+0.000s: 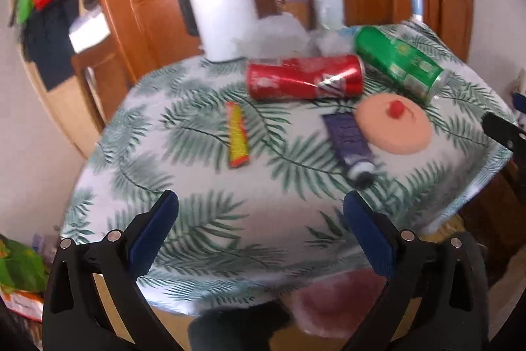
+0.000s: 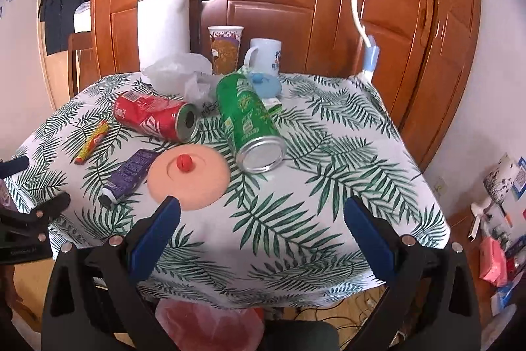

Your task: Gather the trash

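A dented red can (image 1: 304, 77) (image 2: 156, 117) and a green can (image 1: 399, 63) (image 2: 251, 120) lie on their sides on the leaf-print table (image 1: 197, 219) (image 2: 328, 186). A yellow-red candy wrapper (image 1: 237, 135) (image 2: 92, 142) and a purple tube (image 1: 350, 142) (image 2: 128, 175) lie nearer the front. Crumpled clear plastic (image 1: 282, 28) (image 2: 179, 71) sits at the back. My left gripper (image 1: 259, 219) is open and empty above the table's near edge. My right gripper (image 2: 261, 226) is open and empty, short of the green can.
A peach silicone lid with a red knob (image 1: 394, 127) (image 2: 187, 175) lies by the tube. A white canister (image 2: 162, 30), a paper cup (image 2: 225, 50), a mug (image 2: 263, 56) and a blue lid (image 2: 264, 84) stand at the back. A red-lined bin (image 2: 210, 324) sits below the front edge.
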Available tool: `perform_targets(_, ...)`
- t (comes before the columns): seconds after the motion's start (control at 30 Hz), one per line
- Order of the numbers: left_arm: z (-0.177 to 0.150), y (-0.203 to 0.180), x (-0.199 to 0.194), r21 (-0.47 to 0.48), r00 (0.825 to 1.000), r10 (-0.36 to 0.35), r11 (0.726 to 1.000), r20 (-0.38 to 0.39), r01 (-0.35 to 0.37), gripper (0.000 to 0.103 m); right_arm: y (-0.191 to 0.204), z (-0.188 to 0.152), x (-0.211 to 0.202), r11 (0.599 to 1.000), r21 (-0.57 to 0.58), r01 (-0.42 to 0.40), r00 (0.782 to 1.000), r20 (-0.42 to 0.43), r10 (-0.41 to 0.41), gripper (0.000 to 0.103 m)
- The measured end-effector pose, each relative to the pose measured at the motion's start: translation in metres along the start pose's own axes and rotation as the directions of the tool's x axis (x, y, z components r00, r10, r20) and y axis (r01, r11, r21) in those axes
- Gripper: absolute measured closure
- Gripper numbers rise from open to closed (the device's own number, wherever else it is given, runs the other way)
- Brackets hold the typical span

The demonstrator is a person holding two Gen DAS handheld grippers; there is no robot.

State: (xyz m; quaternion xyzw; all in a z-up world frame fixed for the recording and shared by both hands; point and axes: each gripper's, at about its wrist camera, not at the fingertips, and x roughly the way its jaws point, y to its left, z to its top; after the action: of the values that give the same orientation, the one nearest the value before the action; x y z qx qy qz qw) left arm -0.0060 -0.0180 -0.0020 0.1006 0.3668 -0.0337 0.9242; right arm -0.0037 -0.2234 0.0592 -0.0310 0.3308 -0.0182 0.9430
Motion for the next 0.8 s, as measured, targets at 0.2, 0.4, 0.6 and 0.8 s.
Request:
perform_targets(0.2,0.002,0.010,-0.001,-0.095,1.000,0.012,0.995,0.001,-0.012,0.006,-0.002,0.005,0.002,1.000,0.014,0.004,1.000,-0.022,-0.004,0.005)
perform_targets(0.4,0.008,0.016,0.001,-0.126,1.000,0.009,0.992,-0.006,-0.010,0.006,-0.002,0.006,0.001,1.000,0.003,-0.016,1.000,-0.025,0.016,0.005)
perform_targets(0.6,0.010,0.011,0.001,-0.086,0.999,0.033,0.996,-0.020,-0.035,0.006,-0.007,0.006,0.000,1.000,0.007,-0.020,1.000,-0.023,0.020,0.005)
perform_targets(0.8,0.010,0.006,0.002,-0.063,0.999,-0.005,0.998,-0.032,0.003,0.006,-0.012,0.007,0.000,0.999,0.031,-0.043,0.999,-0.019,0.044,0.005)
